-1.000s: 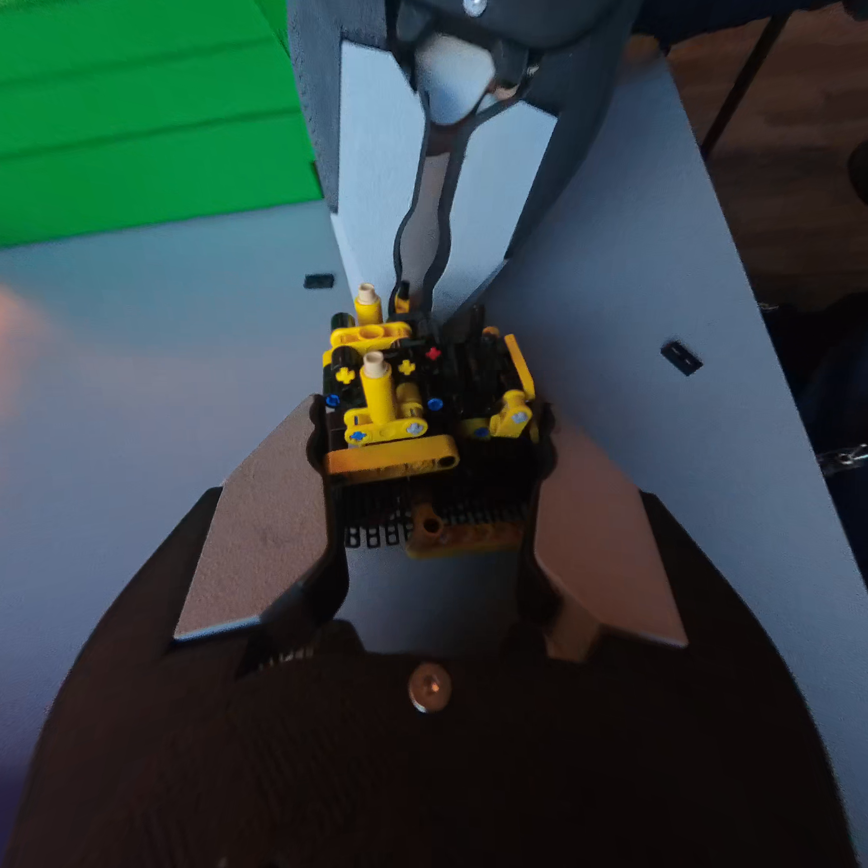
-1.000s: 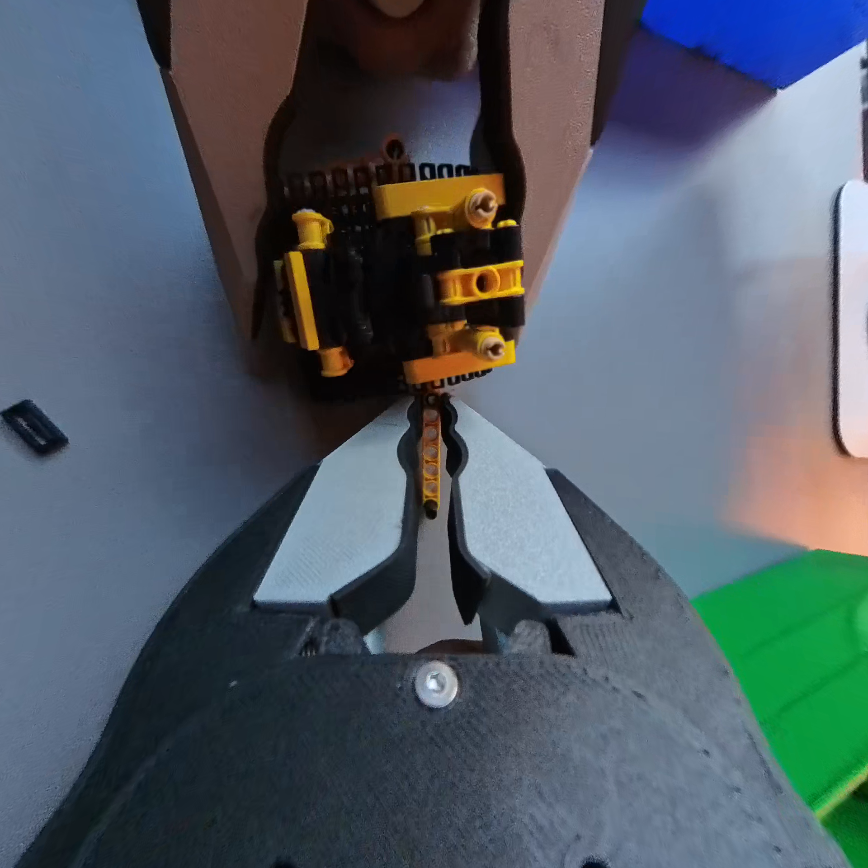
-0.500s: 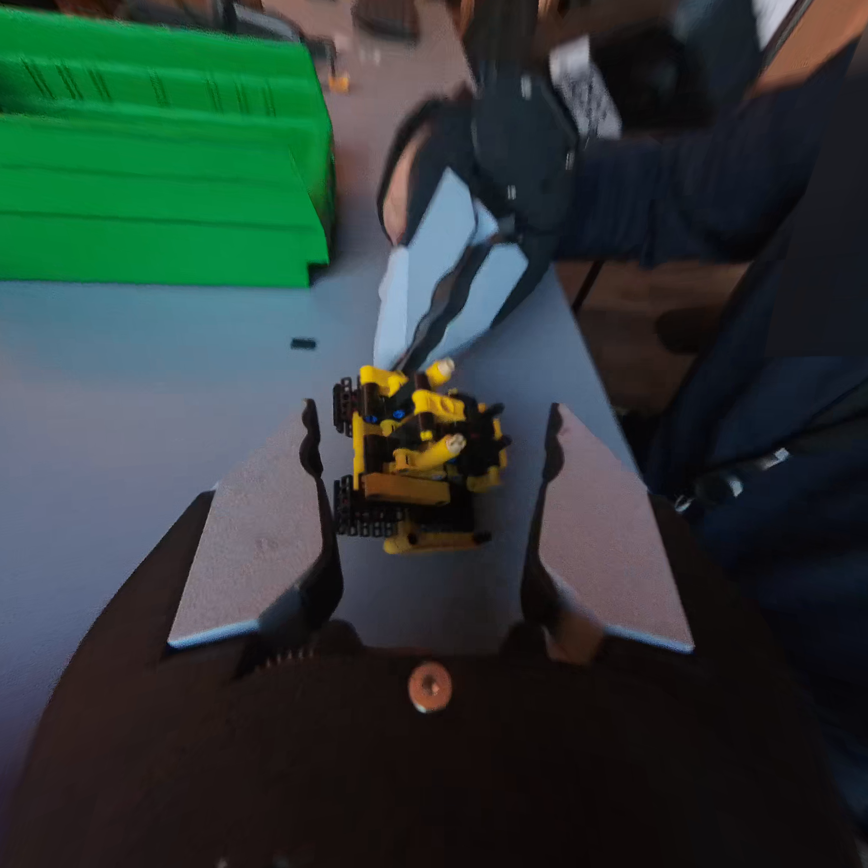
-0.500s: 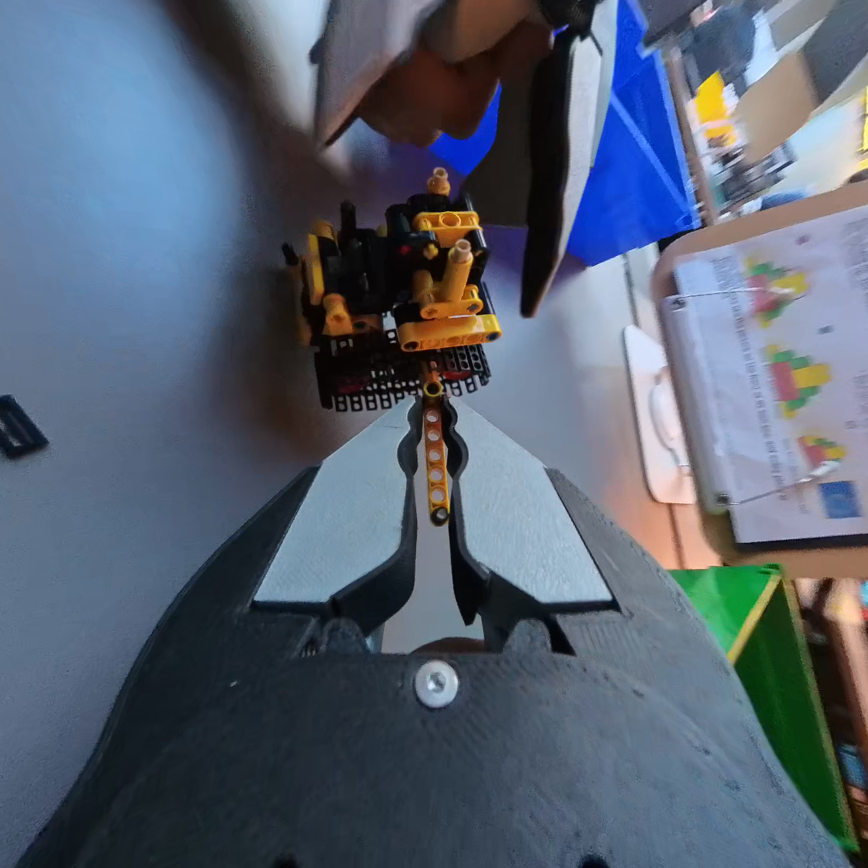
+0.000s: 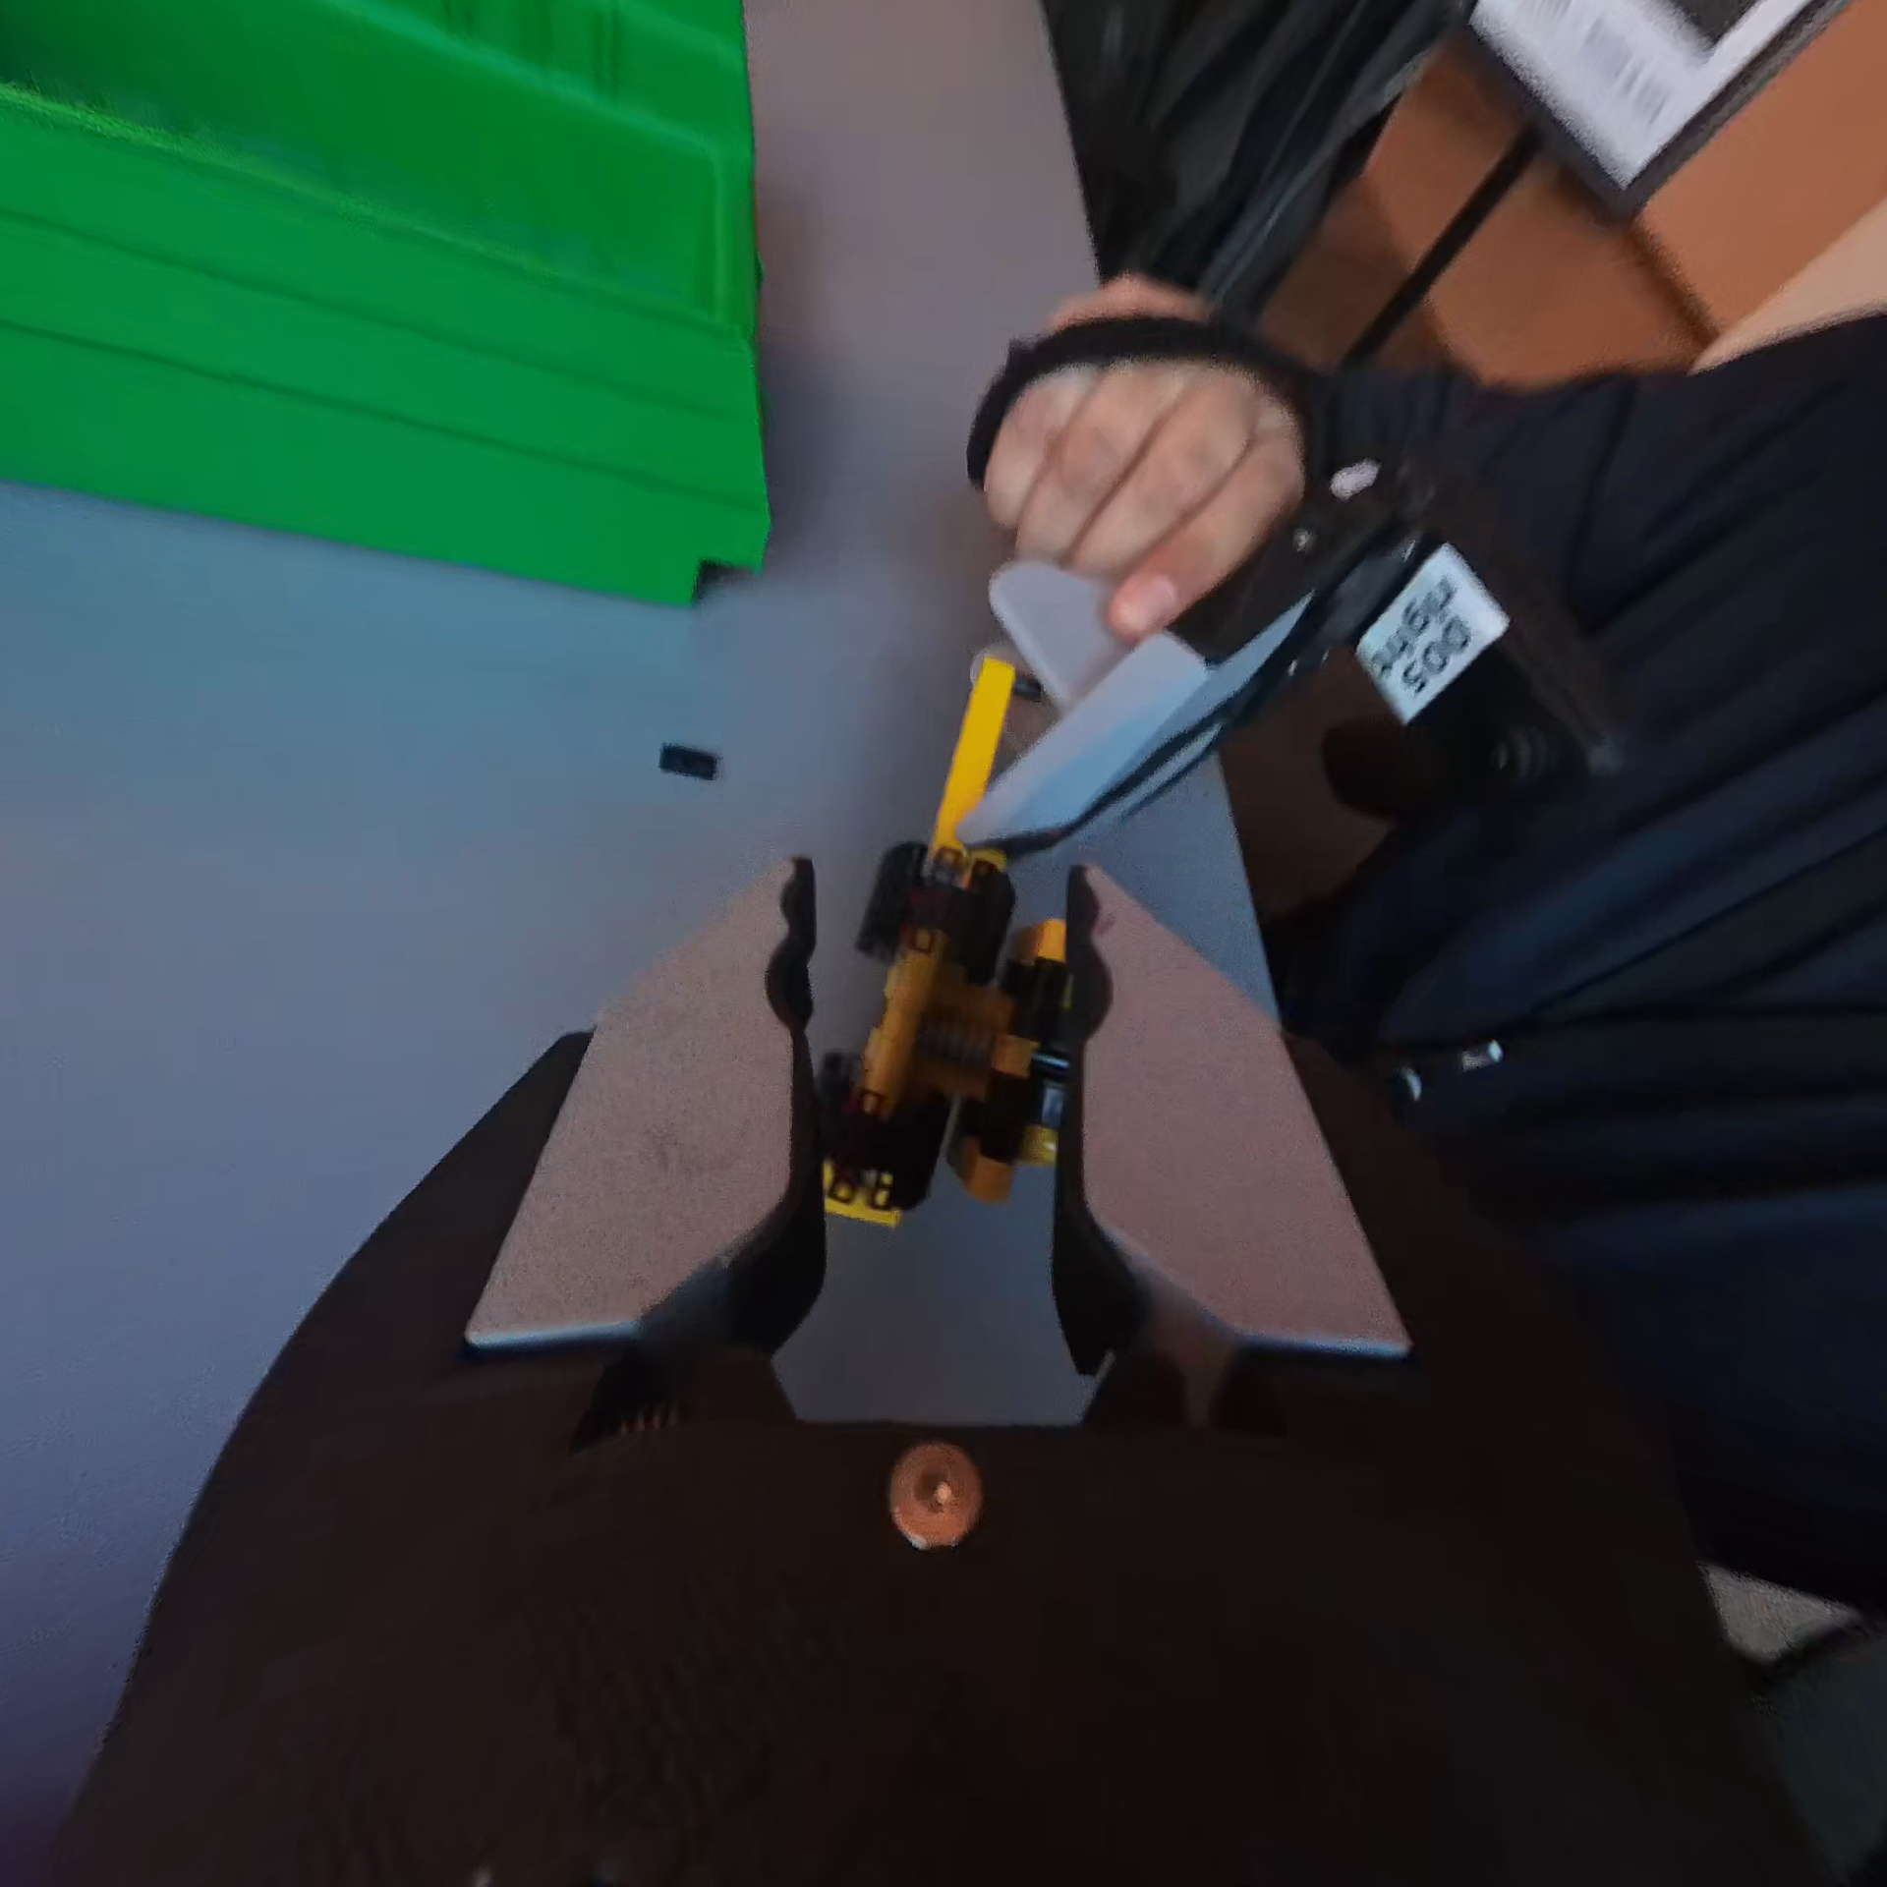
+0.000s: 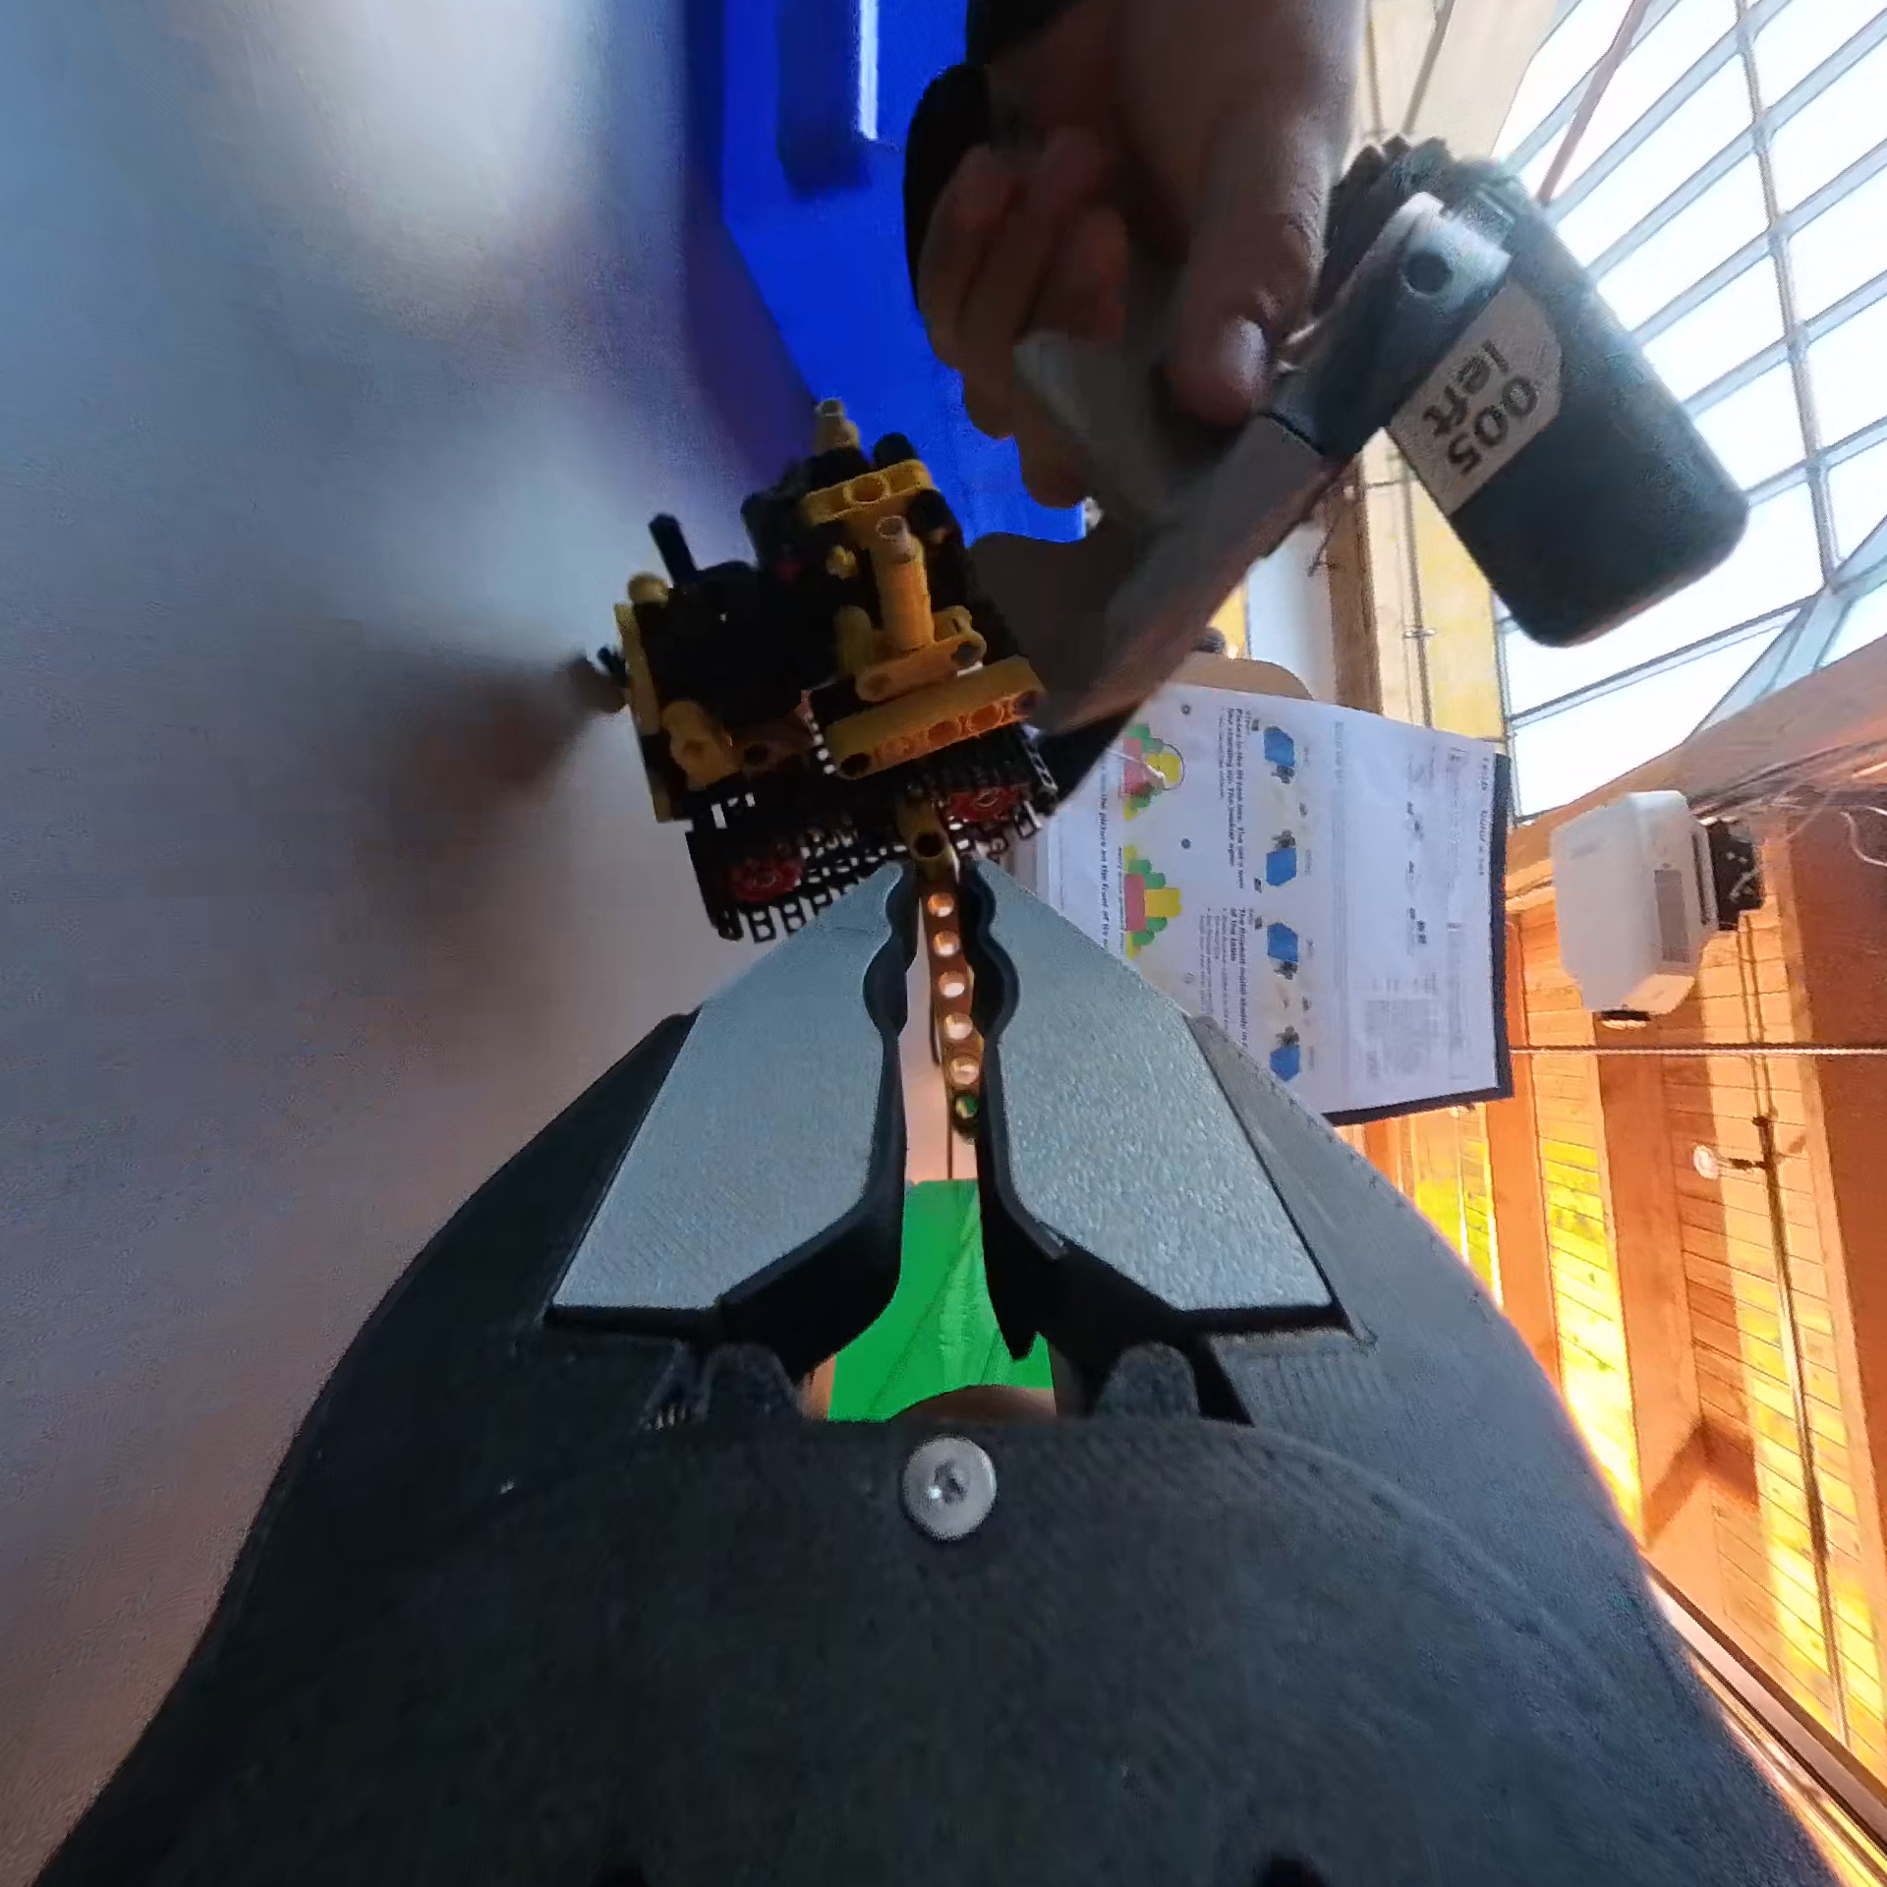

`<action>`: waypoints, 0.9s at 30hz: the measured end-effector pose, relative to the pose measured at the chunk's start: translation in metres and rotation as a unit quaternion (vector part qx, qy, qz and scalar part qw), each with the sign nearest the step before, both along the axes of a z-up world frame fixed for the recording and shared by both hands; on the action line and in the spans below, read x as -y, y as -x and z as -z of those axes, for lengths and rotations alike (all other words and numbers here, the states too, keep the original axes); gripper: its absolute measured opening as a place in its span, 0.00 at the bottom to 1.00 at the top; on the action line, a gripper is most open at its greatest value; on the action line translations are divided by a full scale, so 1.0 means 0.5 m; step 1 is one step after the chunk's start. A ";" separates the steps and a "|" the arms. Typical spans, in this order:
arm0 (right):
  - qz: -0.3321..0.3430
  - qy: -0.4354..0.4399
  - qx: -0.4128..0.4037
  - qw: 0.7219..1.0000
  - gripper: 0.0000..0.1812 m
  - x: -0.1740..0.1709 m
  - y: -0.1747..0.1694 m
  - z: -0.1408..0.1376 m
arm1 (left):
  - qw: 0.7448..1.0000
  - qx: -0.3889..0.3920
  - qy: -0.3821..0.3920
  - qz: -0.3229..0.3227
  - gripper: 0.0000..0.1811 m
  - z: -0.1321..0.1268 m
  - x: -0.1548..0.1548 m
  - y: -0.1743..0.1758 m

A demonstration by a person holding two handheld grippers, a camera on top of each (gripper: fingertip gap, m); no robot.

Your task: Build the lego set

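Yellow-black lego model [image 5: 945, 1031] sat between my spread left tongs [image 5: 937, 899]; my right tongs [image 6: 937, 899] pinched its yellow beam [image 6: 950, 980].

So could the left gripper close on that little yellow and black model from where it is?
Probably yes. The left gripper is open with the lego model already between its fingers, nothing blocking; the right gripper only holds the yellow beam at the far end.
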State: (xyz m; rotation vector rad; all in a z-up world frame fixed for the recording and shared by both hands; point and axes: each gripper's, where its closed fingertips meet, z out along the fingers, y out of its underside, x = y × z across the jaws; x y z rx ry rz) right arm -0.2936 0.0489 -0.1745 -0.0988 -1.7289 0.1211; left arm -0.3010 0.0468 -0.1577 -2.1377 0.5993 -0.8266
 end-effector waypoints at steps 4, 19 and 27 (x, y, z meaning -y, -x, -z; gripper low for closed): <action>-0.009 0.004 -0.012 1.000 0.02 0.005 -0.004 -0.008 | 0.992 -0.107 0.045 0.041 0.35 0.071 0.026 -0.023; -0.046 0.001 0.015 0.999 0.02 0.019 -0.017 0.009 | 0.993 0.039 0.040 0.107 0.20 0.015 0.030 -0.036; -0.046 0.024 0.032 0.998 0.03 0.018 -0.015 0.014 | 0.992 -0.022 0.074 0.102 0.18 0.051 0.029 -0.029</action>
